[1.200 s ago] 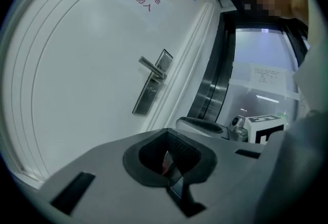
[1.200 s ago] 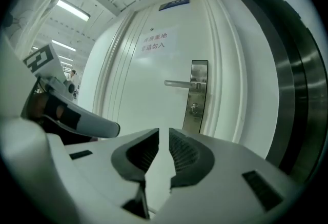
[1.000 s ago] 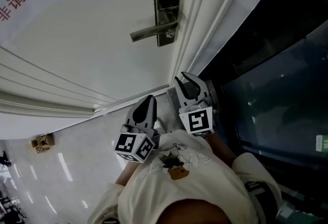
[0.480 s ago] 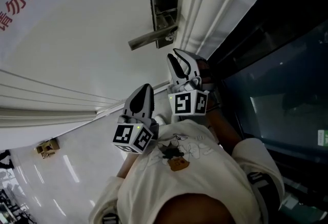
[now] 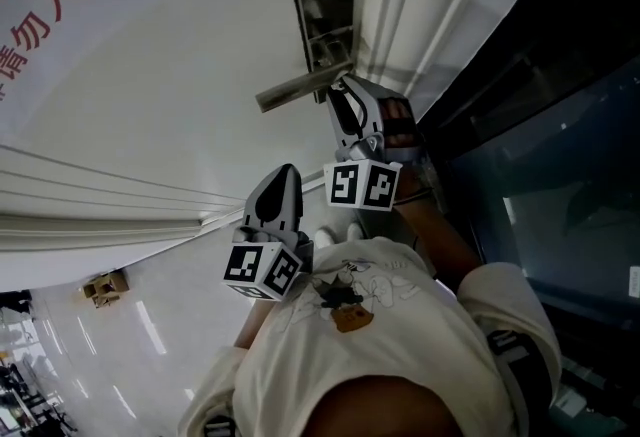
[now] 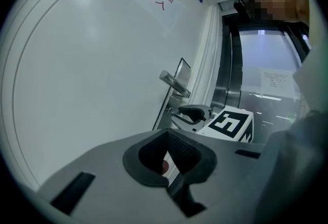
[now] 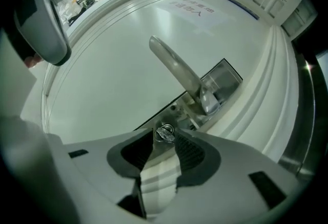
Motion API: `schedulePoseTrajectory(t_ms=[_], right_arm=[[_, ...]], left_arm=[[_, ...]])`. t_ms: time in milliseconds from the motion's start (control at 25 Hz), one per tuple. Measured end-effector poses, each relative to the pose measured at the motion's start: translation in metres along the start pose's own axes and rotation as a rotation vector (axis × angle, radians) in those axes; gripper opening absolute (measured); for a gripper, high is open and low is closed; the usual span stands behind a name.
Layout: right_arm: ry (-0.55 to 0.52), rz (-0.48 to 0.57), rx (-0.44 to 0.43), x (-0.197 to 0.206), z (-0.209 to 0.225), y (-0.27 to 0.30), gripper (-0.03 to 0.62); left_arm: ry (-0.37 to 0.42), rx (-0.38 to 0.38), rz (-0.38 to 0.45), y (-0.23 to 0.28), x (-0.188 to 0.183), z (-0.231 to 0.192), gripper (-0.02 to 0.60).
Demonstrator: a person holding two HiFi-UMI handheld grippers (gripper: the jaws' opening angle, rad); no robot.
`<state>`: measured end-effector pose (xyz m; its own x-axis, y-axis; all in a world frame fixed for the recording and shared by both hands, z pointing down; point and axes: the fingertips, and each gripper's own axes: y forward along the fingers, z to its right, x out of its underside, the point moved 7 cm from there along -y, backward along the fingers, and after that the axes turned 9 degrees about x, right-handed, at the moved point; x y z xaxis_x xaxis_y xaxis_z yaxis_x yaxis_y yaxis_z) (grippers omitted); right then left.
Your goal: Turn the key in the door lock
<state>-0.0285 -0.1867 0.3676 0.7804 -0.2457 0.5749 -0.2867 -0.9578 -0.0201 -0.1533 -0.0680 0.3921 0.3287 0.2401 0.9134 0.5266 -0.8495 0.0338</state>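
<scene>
While the left gripper (image 6: 167,138) hangs well short of the door handle (image 7: 177,72) with its 2 jaws closed on nothing, the right gripper (image 7: 164,142) is at the key (image 7: 165,133) just under that handle. Its jaws have just been opening and stand spread, with the key between their tips, ungripped.

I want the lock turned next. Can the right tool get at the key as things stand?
Probably yes: the jaws of the right tool have just been opening, the key sits between their tips, and nothing blocks it.
</scene>
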Motion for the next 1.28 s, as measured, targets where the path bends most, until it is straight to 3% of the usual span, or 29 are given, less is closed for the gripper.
schedulePoseTrajectory(t_ms=[120, 400, 760, 840, 880, 1000, 1280], right_arm=[[0.007, -0.002, 0.015, -0.001, 0.001, 0.004, 0.109], [0.011, 0.009, 0.018, 0.001, 0.001, 0.004, 0.1], [-0.126, -0.004, 0.061, -0.001, -0.004, 0.004, 0.083], [-0.061, 0.001, 0.046, 0.001, -0.001, 0.004, 0.075], [-0.001, 0.004, 0.031, 0.003, 0.001, 0.004, 0.015], [0.13, 0.002, 0.005, 0.005, 0.005, 0.004, 0.015], [0.268, 0.002, -0.022, 0.007, 0.007, 0.005, 0.017]], left_arm=[[0.005, 0.002, -0.002, 0.003, -0.002, -0.004, 0.005], [0.018, 0.001, -0.004, 0.005, -0.005, -0.005, 0.005], [0.014, -0.01, -0.008, 0.004, -0.006, -0.003, 0.005], [0.014, -0.012, -0.006, 0.004, -0.005, -0.002, 0.005], [0.015, -0.011, -0.004, 0.003, -0.005, -0.002, 0.005], [0.018, -0.012, -0.006, 0.004, -0.003, 0.0, 0.005], [0.006, -0.025, -0.007, 0.003, 0.0, 0.002, 0.005]])
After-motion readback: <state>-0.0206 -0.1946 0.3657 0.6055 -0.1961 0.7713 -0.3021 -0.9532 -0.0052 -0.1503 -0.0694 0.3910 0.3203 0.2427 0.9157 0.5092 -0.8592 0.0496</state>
